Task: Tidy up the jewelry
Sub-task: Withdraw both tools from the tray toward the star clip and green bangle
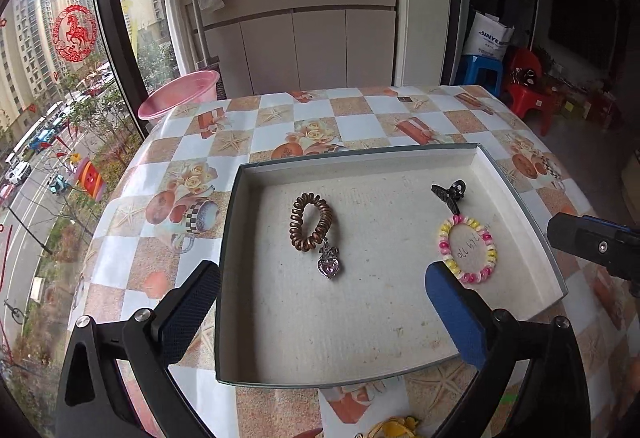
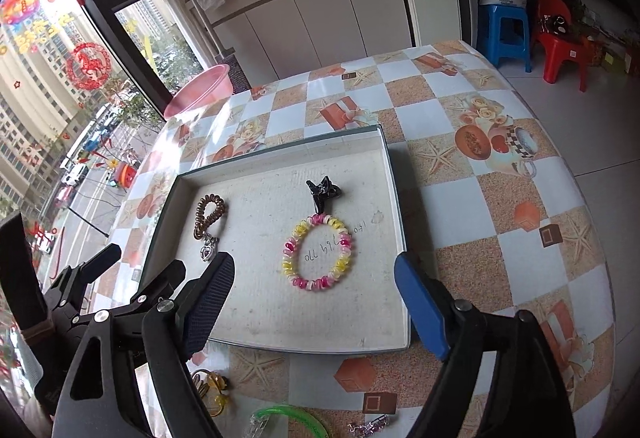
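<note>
While the left wrist view looks down into the tray (image 1: 240, 278), the left gripper (image 1: 320, 302) hangs above it with jaws spread wide and empty; inside the tray lie the brown coil bracelet (image 1: 310, 222) with its heart charm toward the tray's left wall, and the pink-yellow coil bracelet (image 1: 470, 250) with the black claw clip (image 1: 450, 194) toward its right wall. From the right wrist view, the right gripper (image 2: 314, 298) is likewise spread and empty over the tray's near half, and loose pieces, a green bangle (image 2: 288, 416) and yellow ornament (image 2: 212, 390), wait outside the tray's near rim. Judgement: next pick should approach one loose piece from above, jaws straddling it, clear of the rim.
</note>
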### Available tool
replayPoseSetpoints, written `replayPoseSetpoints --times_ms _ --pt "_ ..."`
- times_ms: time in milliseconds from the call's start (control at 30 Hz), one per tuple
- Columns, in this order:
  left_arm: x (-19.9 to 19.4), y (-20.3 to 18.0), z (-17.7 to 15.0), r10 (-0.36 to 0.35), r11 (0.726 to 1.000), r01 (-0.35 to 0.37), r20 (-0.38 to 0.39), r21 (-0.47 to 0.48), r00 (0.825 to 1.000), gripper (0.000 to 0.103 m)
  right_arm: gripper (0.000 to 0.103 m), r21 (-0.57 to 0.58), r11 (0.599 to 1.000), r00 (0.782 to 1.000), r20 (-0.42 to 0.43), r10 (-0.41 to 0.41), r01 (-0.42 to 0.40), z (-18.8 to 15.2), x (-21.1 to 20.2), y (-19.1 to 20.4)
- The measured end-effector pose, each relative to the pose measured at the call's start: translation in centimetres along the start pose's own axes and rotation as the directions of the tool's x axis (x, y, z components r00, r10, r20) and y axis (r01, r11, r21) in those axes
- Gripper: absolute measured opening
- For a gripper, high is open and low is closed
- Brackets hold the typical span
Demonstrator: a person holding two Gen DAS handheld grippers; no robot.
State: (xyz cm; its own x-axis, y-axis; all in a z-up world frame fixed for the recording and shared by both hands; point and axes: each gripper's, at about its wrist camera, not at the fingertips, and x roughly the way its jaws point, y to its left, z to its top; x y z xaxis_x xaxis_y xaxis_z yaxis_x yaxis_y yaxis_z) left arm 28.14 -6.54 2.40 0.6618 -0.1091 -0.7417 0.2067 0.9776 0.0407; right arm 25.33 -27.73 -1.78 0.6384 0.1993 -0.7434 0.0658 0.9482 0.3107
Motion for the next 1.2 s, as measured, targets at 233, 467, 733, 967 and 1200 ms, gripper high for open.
replayPoseSetpoints --times_ms 233,467,733,967,1200 --pt "-4.1 1.4 -3.2 -0.036 0.999 0.036 0.004 -0.029 0.999 0.103 0.103 -0.009 0.999 0.998 0.04 0.049 -0.049 -1.9 -3.6 1.1" --pt "-7.9 2.3 -6.3 0.009 1.0 -0.008 0.046 -0.023 0.999 0.103 0.103 -0.018 0.998 0.995 0.084 0.054 -0.053 -4.2 -7.1 1.7" --pt "-10.3 3.4 -9.5 0.007 0.999 -0.005 0.055 -0.035 0.998 0.103 0.103 -0.013 0.998 0.99 0.129 0.061 -0.06 -6.5 -10.4 1.6" --pt "-10.1 3.9 -13.1 -0.035 0.998 0.035 0.011 -0.052 0.999 0.103 0.103 -0.046 0.998 0.998 0.054 0.036 -0.033 -8.7 -10.9 1.5" --pt "-9.1 4.4 -15.7 -0.011 0.998 0.009 -0.036 -0.057 0.999 0.103 0.103 -0.035 0.999 0.999 -0.048 0.021 -0.023 -12.0 -9.5 0.4"
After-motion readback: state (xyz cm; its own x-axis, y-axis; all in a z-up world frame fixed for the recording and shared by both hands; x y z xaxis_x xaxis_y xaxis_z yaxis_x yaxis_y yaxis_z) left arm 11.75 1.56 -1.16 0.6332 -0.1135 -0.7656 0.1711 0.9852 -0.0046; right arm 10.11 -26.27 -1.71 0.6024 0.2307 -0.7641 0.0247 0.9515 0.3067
